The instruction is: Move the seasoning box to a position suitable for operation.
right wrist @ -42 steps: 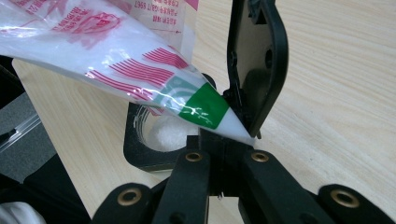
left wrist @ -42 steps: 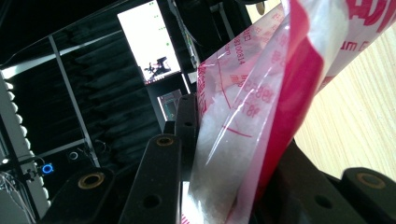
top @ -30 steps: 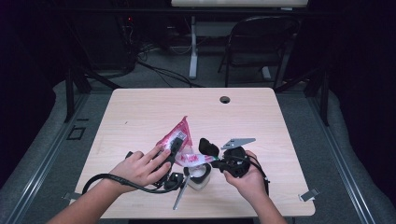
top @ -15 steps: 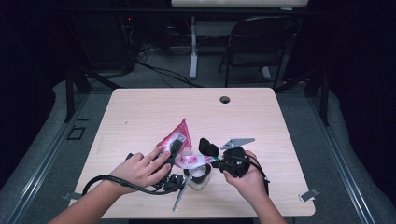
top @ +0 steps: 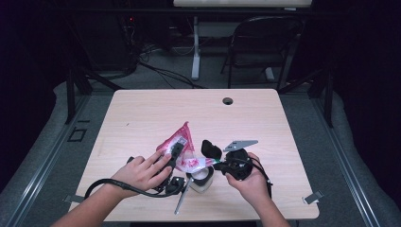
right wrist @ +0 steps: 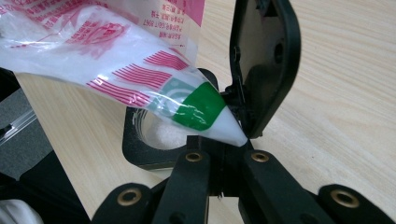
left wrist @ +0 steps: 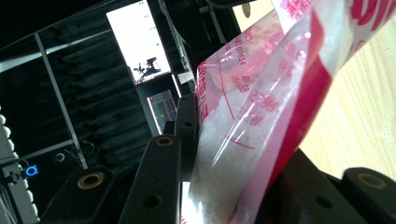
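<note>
A red and clear plastic bag (top: 182, 141) of white granules hangs tilted over the table (top: 142, 113). My left gripper (top: 178, 152) is shut on its middle; in the left gripper view the bag (left wrist: 243, 93) sits squeezed between the black jaws of the left gripper (left wrist: 240, 144). My right gripper (top: 219, 164) is shut on the bag's lower corner. In the right gripper view that green-tipped corner (right wrist: 205, 109) ends at the closed jaws of the right gripper (right wrist: 224, 150). Just under it stands a small clear jar (right wrist: 156, 133) holding white granules, its black flip lid (right wrist: 264, 60) raised.
The jar (top: 201, 180) stands near the table's front edge between both hands. A grey metal handle (top: 180, 202) lies beside it. A cable hole (top: 228, 100) marks the far side. A folding chair (top: 265, 42) and a stand are on the floor beyond.
</note>
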Demonstrator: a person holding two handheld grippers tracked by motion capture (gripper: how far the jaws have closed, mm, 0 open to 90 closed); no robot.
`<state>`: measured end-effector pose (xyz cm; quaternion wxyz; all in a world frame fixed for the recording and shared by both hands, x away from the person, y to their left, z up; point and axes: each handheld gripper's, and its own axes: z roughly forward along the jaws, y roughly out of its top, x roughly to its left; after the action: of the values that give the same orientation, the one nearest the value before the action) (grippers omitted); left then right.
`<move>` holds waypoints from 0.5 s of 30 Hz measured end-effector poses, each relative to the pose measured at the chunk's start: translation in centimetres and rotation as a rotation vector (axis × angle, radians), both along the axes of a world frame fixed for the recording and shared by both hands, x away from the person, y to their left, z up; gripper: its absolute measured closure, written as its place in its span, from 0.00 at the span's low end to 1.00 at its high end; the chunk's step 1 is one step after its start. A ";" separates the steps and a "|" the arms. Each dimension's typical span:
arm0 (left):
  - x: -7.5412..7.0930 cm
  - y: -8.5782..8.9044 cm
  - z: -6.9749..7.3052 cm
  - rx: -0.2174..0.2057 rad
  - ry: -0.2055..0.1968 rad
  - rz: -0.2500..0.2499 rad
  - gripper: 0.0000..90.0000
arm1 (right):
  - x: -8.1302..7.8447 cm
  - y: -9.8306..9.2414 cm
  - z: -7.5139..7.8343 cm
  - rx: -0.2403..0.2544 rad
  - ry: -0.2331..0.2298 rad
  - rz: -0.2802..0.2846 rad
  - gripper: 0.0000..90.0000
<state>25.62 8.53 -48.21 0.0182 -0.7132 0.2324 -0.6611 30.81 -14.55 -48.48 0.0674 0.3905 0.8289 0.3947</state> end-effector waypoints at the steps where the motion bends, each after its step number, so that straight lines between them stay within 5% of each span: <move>1: 0.0 0.0 0.0 -0.008 0.001 0.001 0.85 | 0.0 0.0 0.0 0.003 -0.001 0.003 1.00; 15: 0.0 0.2 -0.2 -0.008 0.023 0.016 0.85 | -0.1 0.1 0.4 -0.002 -0.013 0.005 1.00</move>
<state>25.61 8.72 -48.40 0.0182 -0.7225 0.2242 -0.6538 30.66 -14.44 -48.07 0.0723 0.3857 0.8299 0.3965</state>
